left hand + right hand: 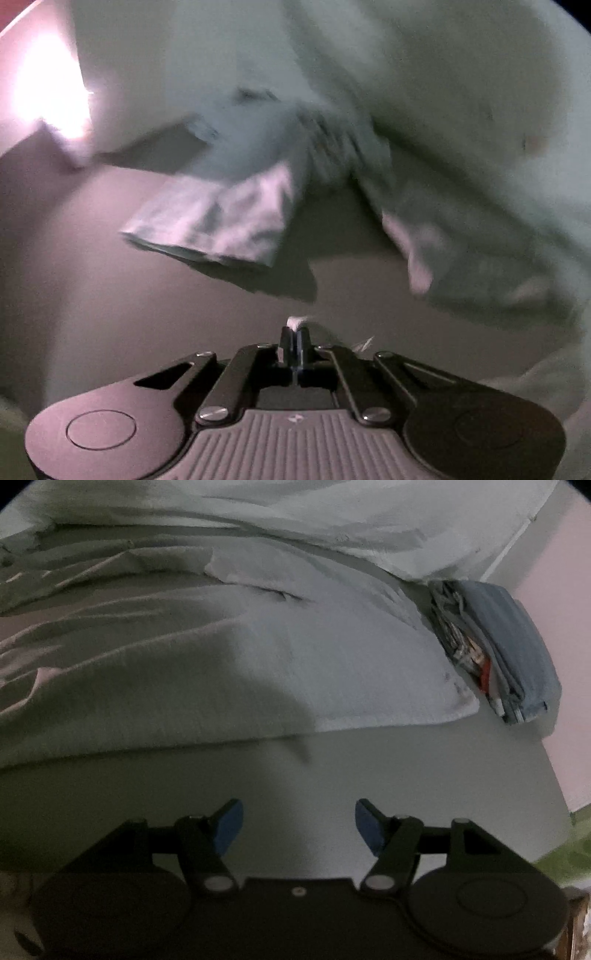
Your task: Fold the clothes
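The left hand-held gripper [294, 332] has its dark fingers pressed together, pinching a small tuft of pale cloth at their tips, probably a hem taken up to begin a fold. That large, pale grey-green, soft woven garment [424, 110] spreads from twelve to three o'clock, a loose cuffed sleeve [218, 218] blurred at eleven. The right hand-held gripper [299, 825] holds its blue pads spread and empty above the smooth grey bench [406, 768]. At two o'clock sits a neat stack of folded blue-grey clothes [517, 642], likely finished work.
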